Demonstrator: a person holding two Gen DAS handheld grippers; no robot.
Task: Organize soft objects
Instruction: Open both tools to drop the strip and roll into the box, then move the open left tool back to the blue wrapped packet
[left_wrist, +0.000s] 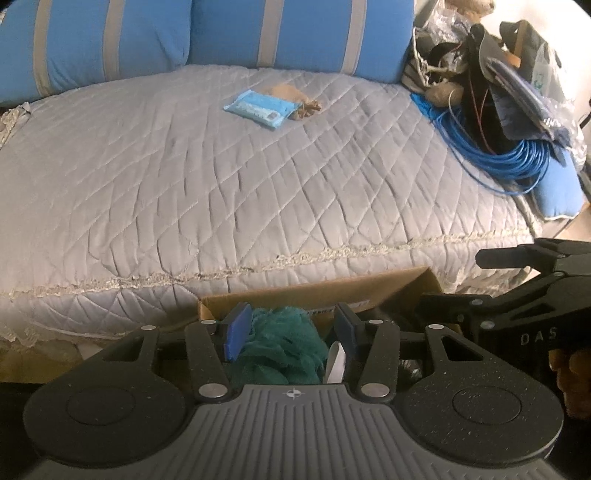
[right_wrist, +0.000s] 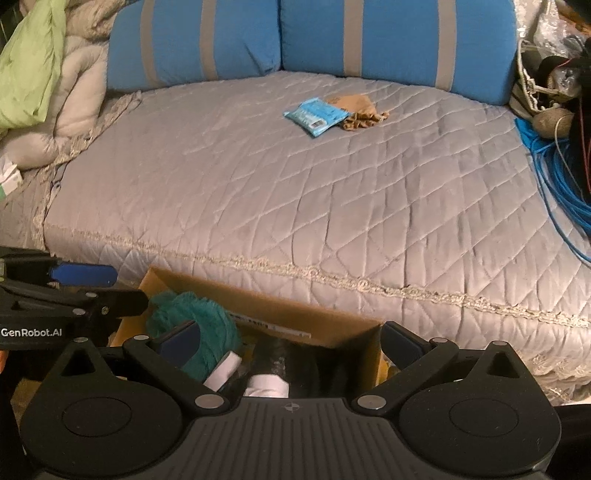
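A teal mesh sponge (left_wrist: 284, 339) (right_wrist: 207, 332) lies in an open cardboard box (left_wrist: 314, 291) (right_wrist: 295, 314) at the foot of the bed. My left gripper (left_wrist: 291, 330) (right_wrist: 125, 288) hovers over it, jaws half apart; the right pad stands clear of the mesh, so nothing is held. My right gripper (right_wrist: 291, 343) (left_wrist: 476, 277) hangs wide open over the box's other half, above a dark cloth (right_wrist: 314, 365) and white rolled pieces (right_wrist: 267, 384). A blue wipes pack (left_wrist: 260, 109) (right_wrist: 317, 116) and a brown pouch (left_wrist: 295, 99) (right_wrist: 354, 107) lie far back on the grey quilt (left_wrist: 184, 184).
Two blue striped pillows (right_wrist: 199, 40) (right_wrist: 399, 40) line the back of the bed. A blue cable coil (left_wrist: 509, 158) and a heap of bags and clutter (left_wrist: 498, 66) fill the right side. Green and beige bedding (right_wrist: 33, 74) is piled at the left.
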